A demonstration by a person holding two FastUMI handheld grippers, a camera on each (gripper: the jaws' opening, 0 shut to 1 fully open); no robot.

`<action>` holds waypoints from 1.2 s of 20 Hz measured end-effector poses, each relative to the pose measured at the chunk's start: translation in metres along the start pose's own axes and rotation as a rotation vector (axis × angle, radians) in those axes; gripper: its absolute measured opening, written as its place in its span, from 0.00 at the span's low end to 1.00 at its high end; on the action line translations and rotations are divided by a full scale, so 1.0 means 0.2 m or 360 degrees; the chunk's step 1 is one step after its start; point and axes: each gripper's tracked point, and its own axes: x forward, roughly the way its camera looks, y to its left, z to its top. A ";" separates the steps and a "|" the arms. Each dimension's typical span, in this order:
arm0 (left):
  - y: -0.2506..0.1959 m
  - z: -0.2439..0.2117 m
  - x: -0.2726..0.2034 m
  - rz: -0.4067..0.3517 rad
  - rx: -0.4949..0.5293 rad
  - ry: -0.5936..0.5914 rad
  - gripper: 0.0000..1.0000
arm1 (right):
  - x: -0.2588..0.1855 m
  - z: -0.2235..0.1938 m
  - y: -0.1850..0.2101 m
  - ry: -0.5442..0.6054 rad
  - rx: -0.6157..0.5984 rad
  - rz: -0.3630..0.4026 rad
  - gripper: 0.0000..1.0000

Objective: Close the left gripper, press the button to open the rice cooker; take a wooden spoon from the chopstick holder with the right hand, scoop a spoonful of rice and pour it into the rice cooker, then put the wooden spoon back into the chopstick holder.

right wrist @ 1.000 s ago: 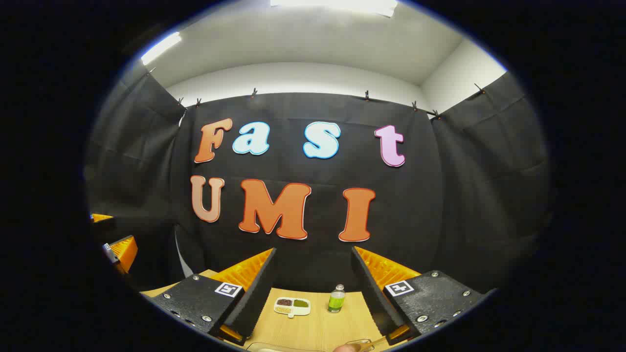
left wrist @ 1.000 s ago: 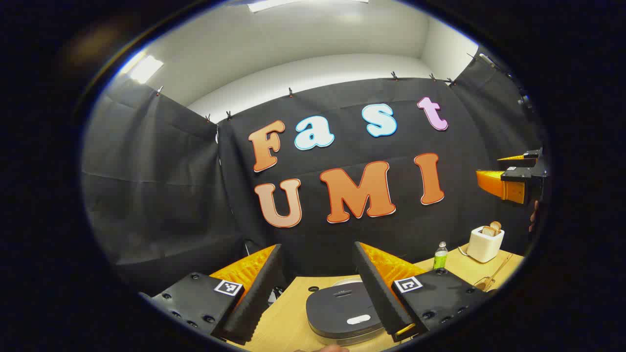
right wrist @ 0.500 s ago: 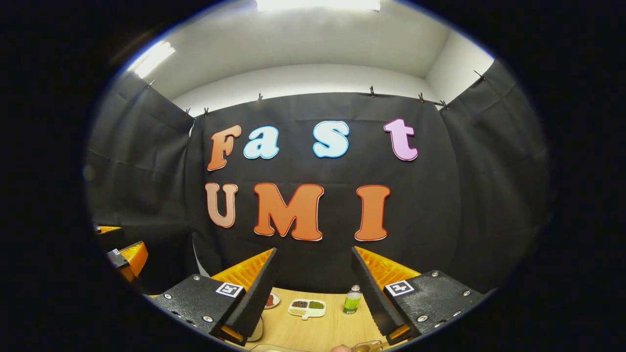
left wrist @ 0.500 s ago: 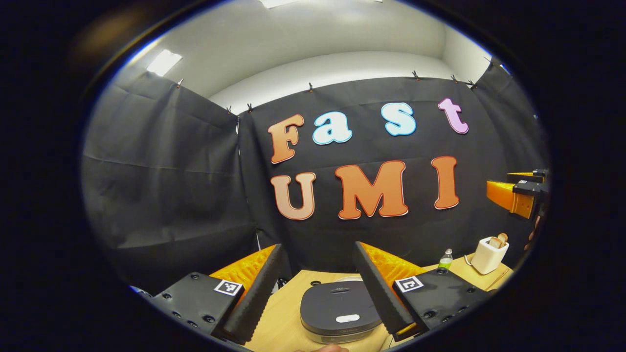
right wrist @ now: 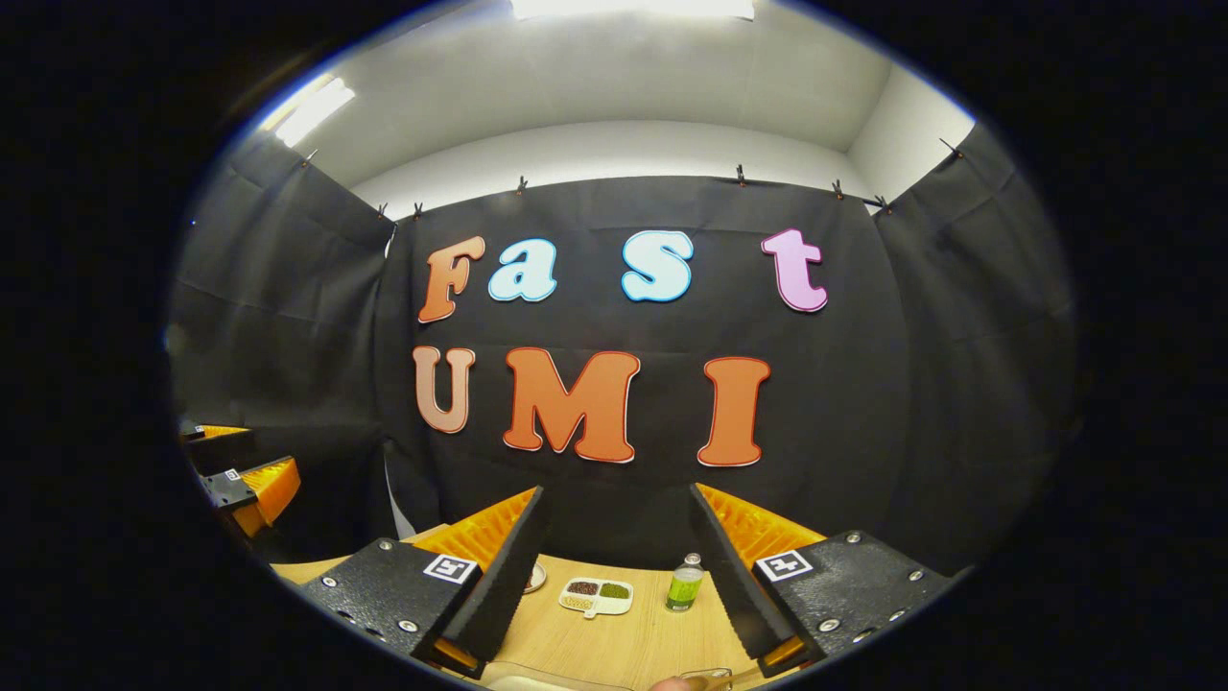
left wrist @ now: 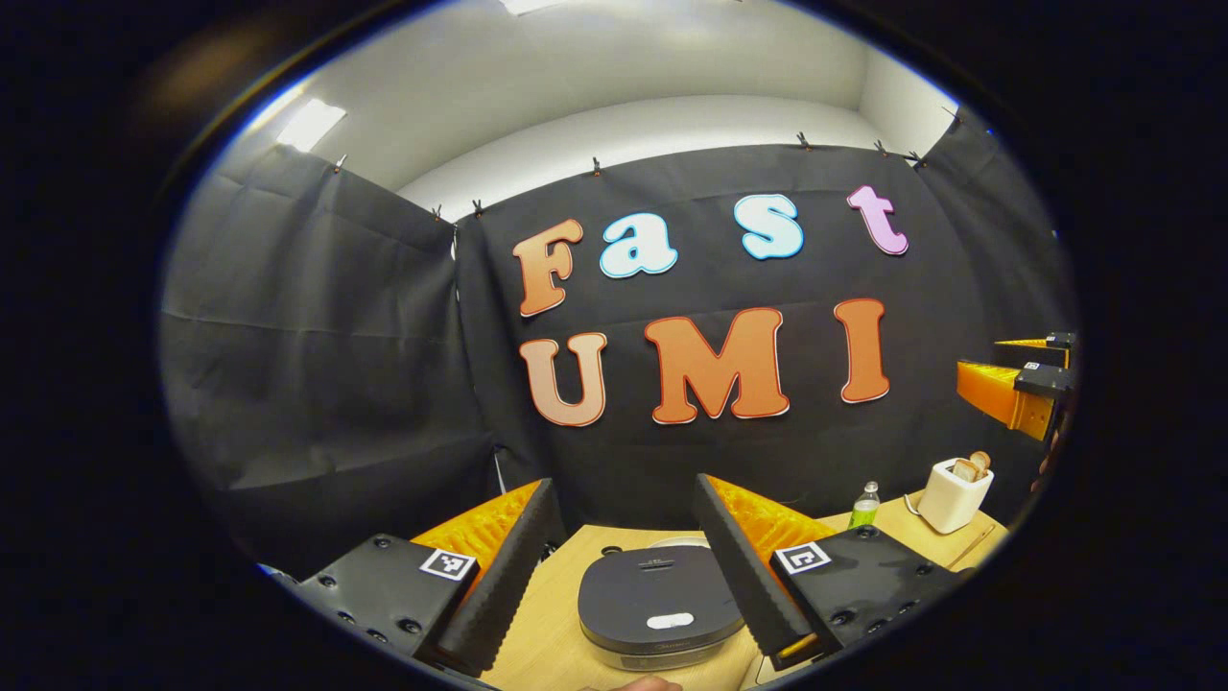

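The rice cooker point(left wrist: 657, 605), a low round pot with a dark shut lid and a pale button at its front, sits on the wooden table point(left wrist: 552, 633) below and between my left gripper's fingers. My left gripper point(left wrist: 624, 483) hangs open above it, holding nothing. A white holder point(left wrist: 950, 494) with brown wooden pieces in its top stands at the far right of the left gripper view. My right gripper point(right wrist: 614, 488) is open and empty, high over the table, and its orange fingers point(left wrist: 1007, 393) show at the right edge. A divided white dish point(right wrist: 595, 595) of grains lies ahead of it.
A green bottle point(right wrist: 684, 585) stands right of the dish, also seen as a small bottle point(left wrist: 865, 504) left of the holder. A small plate point(right wrist: 532, 576) peeks from behind my right gripper's left finger. The left gripper point(right wrist: 245, 485) hangs at the left edge.
Both cameras have shifted. The rice cooker has slid left in the left gripper view; the dish and bottle have moved right in the right gripper view. Both grippers stay open.
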 end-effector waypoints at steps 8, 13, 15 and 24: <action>-0.04 0.00 0.01 -0.0046 -0.0004 0.0006 0.97 | -0.05 0.01 0.00 -0.0002 -0.0036 0.0016 0.90; -0.06 -0.03 0.02 -0.0072 0.0008 0.0043 0.97 | -0.05 0.03 0.00 -0.0027 -0.0025 0.0023 0.90; -0.06 -0.02 0.02 -0.0070 0.0020 0.0030 0.97 | -0.05 0.01 -0.03 -0.0018 -0.0016 0.0006 0.90; -0.07 -0.04 0.03 -0.0074 0.0042 0.0048 0.89 | -0.05 -0.07 -0.13 0.0007 0.0007 -0.0135 0.90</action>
